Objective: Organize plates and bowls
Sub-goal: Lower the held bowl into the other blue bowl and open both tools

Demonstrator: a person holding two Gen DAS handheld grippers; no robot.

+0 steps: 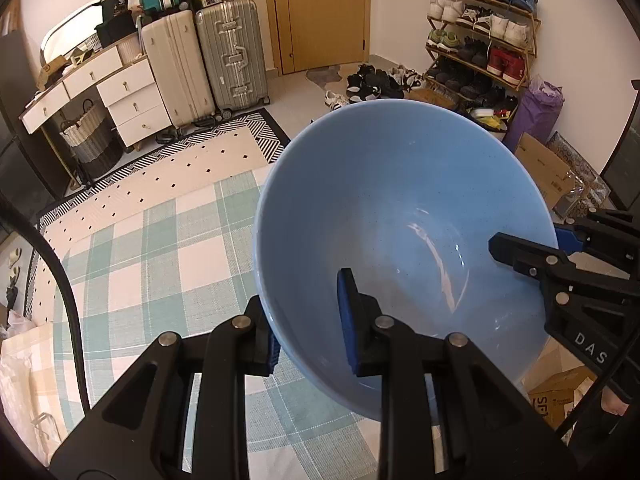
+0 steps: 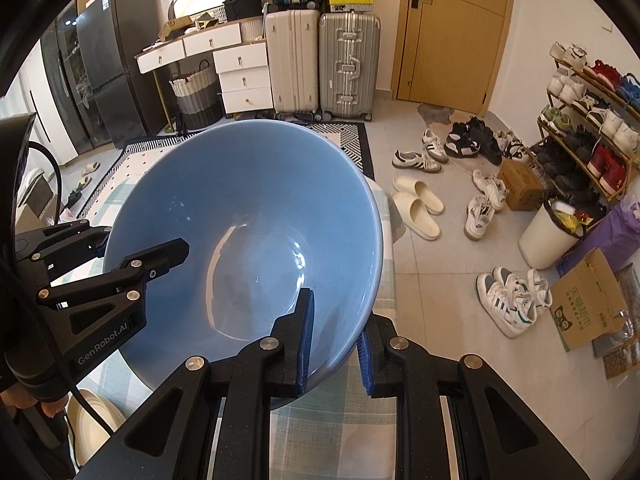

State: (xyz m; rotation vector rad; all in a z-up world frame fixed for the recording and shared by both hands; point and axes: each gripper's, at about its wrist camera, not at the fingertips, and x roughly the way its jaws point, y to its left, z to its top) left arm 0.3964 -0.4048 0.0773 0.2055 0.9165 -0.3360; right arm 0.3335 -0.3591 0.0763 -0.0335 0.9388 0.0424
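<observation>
Checked tablecloth (image 1: pixel 160 248) underlies blue bowl (image 1: pixel 392 240); suitcases (image 2: pixel 324 60) behind.

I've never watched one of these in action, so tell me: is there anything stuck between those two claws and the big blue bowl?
Nothing visible. The left gripper pinches the blue bowl directly at its near rim, one finger inside and one outside. The right gripper clamps the opposite rim the same way. The bowl is tilted above the checked tablecloth.
</observation>
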